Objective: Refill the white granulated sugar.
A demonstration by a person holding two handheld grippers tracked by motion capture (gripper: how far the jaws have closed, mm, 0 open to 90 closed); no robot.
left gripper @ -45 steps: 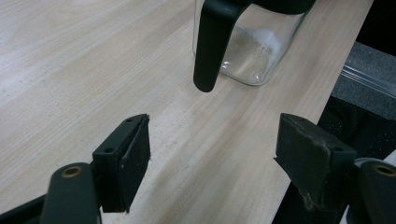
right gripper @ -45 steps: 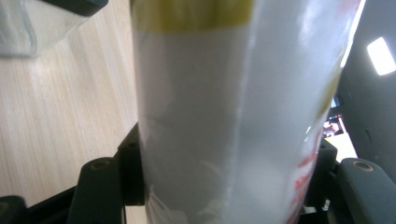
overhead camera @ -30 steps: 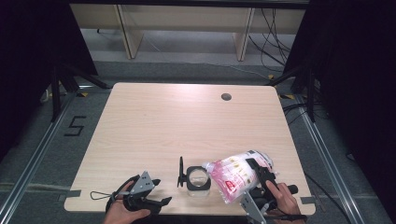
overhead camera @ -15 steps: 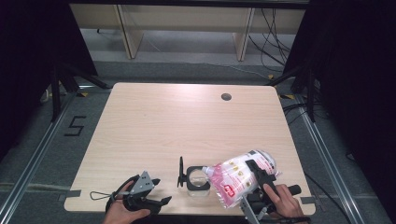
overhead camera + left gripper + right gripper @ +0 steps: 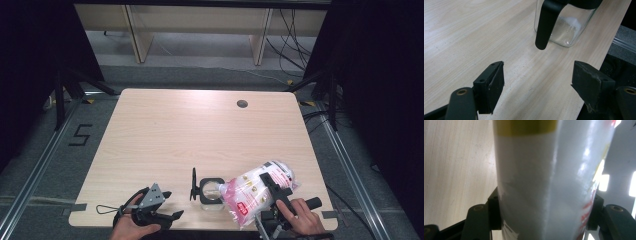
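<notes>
Right tongs (image 5: 274,189): clamped on a plastic bag (image 5: 255,192) of white powder, printed in red and yellow. In the right gripper view the two black jaws press the bag's sides from left and right, standing fairly wide because of the bag's bulk. The bag lies tilted over the near right part of the tabletop (image 5: 200,135), its crumpled mouth pointing left and meeting the rim of the glass jar (image 5: 209,192).

Left tongs (image 5: 170,205): jaws well apart, holding nothing. In the left gripper view they hover just over bare wood at the near edge, aimed toward the jar, which stands near but apart from them.

Glass jar: clear, square-sided, upright near the front edge of the tabletop, between the two tongs. Its black hinged lid (image 5: 193,183) stands open on the left side. A little white powder lies at the bottom, seen through the glass in the left gripper view.

Count: two tongs, one in each hand; one bag; one jar with one lid.

Tabletop: pale wood grain with rounded corners and one round cable hole (image 5: 242,104) near the far right edge.

Room: grey floor with metal rails along both sides of the table, a number "5" (image 5: 81,135) marked on the left, pale shelving (image 5: 200,25) and loose cables beyond, and dark screens at either side.
</notes>
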